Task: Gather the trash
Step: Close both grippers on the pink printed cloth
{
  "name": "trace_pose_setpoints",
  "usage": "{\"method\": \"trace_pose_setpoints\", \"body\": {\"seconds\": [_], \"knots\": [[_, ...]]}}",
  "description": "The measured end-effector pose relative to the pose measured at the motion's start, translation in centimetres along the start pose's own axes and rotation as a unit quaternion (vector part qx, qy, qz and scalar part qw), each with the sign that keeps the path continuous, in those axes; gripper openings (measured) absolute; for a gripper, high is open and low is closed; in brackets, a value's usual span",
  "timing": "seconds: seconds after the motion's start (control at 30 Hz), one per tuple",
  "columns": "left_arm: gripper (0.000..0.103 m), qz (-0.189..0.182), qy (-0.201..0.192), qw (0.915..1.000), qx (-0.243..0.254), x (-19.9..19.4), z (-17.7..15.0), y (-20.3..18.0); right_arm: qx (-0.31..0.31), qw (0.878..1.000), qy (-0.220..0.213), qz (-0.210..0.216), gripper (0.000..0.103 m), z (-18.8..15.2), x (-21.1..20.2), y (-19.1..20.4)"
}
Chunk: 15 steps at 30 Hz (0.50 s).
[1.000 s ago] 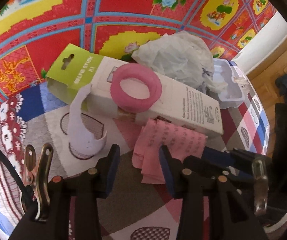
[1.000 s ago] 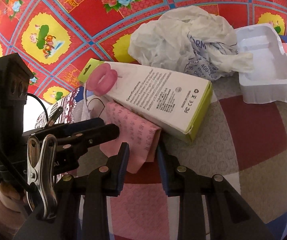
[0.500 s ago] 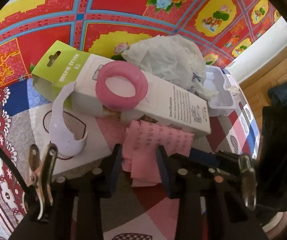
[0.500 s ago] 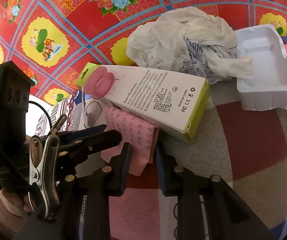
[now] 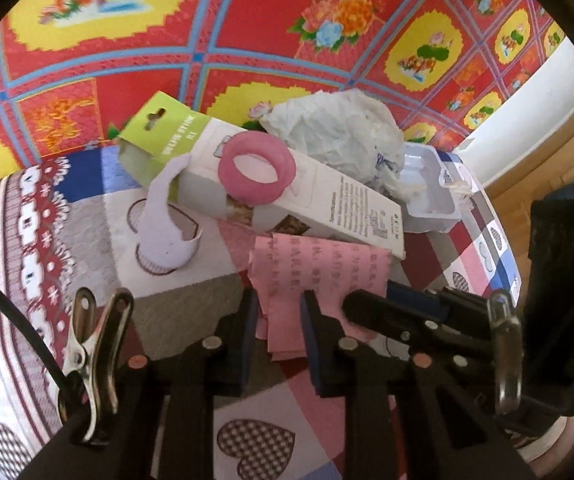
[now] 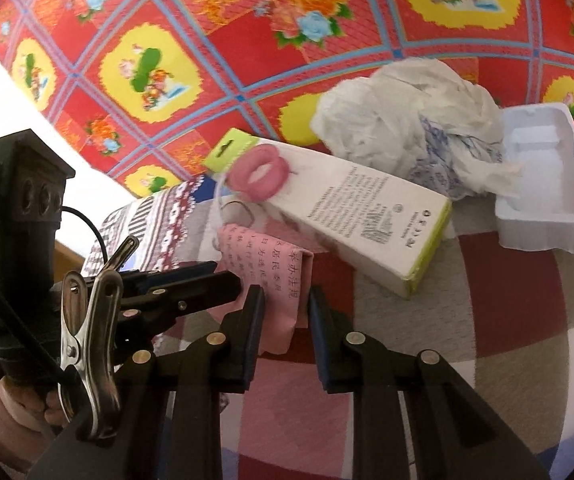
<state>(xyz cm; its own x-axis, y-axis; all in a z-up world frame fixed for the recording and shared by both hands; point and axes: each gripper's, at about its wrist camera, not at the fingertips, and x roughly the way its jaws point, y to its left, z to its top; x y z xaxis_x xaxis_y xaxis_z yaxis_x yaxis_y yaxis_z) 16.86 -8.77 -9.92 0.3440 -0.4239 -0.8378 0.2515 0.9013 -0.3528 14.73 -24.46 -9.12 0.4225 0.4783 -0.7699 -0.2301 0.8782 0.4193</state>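
White moulded plastic tray (image 6: 543, 192) sits at the far right of the pile, open side up; a tail of the crumpled white plastic bag (image 6: 407, 112) drapes into its near corner, otherwise its hollows look bare. Long white carton with lime-green ends (image 5: 287, 196) lies on its side, tilted, one end resting over the pink paper; hang-tab end points away to the left. A pink ring (image 5: 257, 172) rests on the carton's upper face. What is inside the carton cannot be told. Curled white card strip (image 5: 163, 224) leans against the carton's left end and touches the cloth. Folded pink paper printed with characters (image 6: 275, 280) lies nearest, partly under the carton. Left tongs (image 5: 277, 312) straddle the paper's near edge, jaws closing, paper between them; pads do not clearly press it yet. Right tongs (image 6: 285, 312) stand narrowly apart with the paper's folded corner in the gap, close to the left pad; whether they pinch it cannot be told. The two tools cross just beside each other over the paper. Surface: a patchwork cloth (image 6: 507, 280) of grey, dark red, white and blue squares with checked hearts, on what may be a bed or a tabletop. Behind it, a red, yellow and blue floral sheet (image 5: 267, 20). Wooden floor (image 5: 547, 160) and a white wall edge show at right in the left view.
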Motion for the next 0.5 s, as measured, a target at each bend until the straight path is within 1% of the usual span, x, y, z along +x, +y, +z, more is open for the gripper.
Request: {"method": "trace_pose_setpoints", "body": {"seconds": [0.17,0.5], "knots": [[0.022,0.008,-0.019,0.9995,-0.023,-2.1,-1.1,0.7,-0.033,0.999,0.003,0.014,0.024,-0.3,0.0,2.1],[0.022,0.04,-0.052,0.996,-0.061,-6.4,-4.0,3.0,-0.076,0.996,0.011,0.041,0.024,-1.1,0.5,6.6]]}}
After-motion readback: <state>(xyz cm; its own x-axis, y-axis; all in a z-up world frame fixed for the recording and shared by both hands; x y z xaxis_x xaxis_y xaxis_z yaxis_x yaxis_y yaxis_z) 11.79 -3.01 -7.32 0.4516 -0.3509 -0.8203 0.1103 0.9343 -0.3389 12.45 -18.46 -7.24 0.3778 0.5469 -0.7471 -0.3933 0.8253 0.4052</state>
